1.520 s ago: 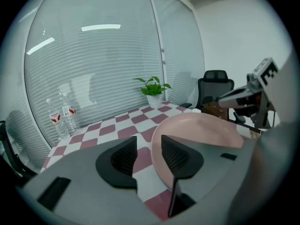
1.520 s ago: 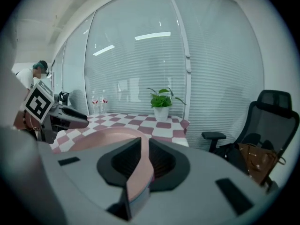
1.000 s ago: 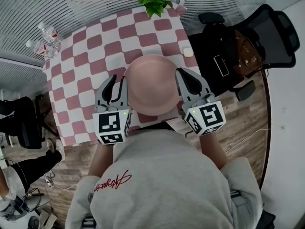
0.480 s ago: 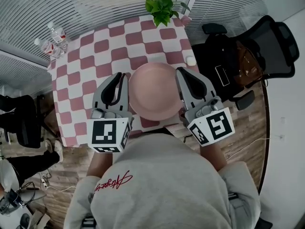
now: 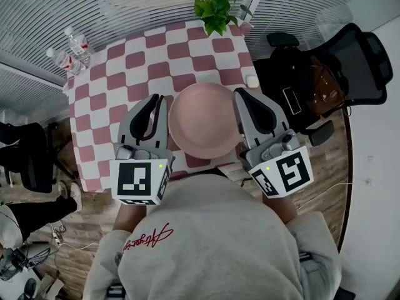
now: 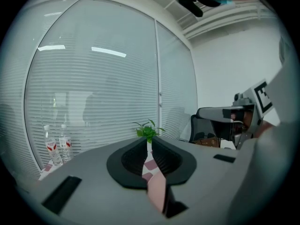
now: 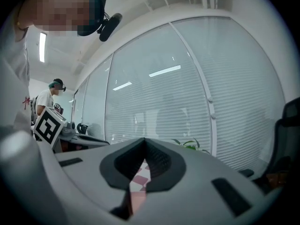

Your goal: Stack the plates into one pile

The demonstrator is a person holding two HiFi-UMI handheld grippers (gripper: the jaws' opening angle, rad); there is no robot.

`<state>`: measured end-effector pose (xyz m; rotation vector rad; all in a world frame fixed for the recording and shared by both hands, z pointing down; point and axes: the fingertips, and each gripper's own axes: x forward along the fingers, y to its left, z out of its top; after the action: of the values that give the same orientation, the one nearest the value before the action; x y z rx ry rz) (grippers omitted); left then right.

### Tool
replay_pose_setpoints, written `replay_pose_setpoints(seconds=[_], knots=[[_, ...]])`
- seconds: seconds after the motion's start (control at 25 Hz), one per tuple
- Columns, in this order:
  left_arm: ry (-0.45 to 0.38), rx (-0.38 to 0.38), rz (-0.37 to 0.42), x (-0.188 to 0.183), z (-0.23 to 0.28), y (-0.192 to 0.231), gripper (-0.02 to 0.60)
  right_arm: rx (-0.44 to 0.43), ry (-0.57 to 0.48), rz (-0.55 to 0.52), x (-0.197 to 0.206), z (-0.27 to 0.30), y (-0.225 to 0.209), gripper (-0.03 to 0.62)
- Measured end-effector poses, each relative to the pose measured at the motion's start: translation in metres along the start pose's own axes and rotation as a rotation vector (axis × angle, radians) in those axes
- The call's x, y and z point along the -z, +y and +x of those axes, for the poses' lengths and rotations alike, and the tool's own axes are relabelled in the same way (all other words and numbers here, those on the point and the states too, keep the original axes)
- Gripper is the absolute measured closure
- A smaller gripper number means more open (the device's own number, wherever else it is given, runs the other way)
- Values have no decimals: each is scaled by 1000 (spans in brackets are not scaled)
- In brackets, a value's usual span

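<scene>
- Head view: we see the pink plate (image 5: 203, 120) mid-frame over the checked surface (image 5: 125, 74). The left tool (image 5: 157, 102) is at its 9 o'clock rim and the right tool (image 5: 242, 99) at its 3 o'clock rim.
- Same view: a potted plant (image 5: 215, 8) stands at the surface's 12 o'clock edge and two water bottles (image 5: 69, 52) at 10 o'clock. A black office chair (image 5: 350, 61) sits off the surface at 2 o'clock.
- Left gripper view: the left tool (image 6: 149, 144) has just been closing its jaws. They now stand almost together, nipping a thin strip of the pink plate (image 6: 157, 191) at 6 o'clock in the gap. The potted plant (image 6: 148, 130) shows at 12 o'clock past the tips, the water bottles (image 6: 56, 146) at 9 o'clock.
- Right gripper view: the right tool (image 7: 144, 146) has its jaws drawn tight together, with the pink plate (image 7: 138, 198) clamped low between them at 6 o'clock. We glimpse the checked surface (image 7: 140, 177) through the slit above it.
</scene>
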<state>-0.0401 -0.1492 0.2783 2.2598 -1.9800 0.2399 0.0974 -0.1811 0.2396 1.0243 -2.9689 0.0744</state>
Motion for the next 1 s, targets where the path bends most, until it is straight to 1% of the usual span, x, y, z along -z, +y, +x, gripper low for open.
replay_pose_setpoints(seconds=[0.32, 0.68, 1.0], knots=[[10, 6, 18, 1, 1, 0, 540, 2, 5, 8, 1, 0, 1, 585], [11, 9, 31, 0, 0, 0, 540, 7, 8, -18, -1, -3, 2, 585], [3, 10, 41, -5, -3, -3, 540, -2, 1, -20, -3, -5, 4, 585]])
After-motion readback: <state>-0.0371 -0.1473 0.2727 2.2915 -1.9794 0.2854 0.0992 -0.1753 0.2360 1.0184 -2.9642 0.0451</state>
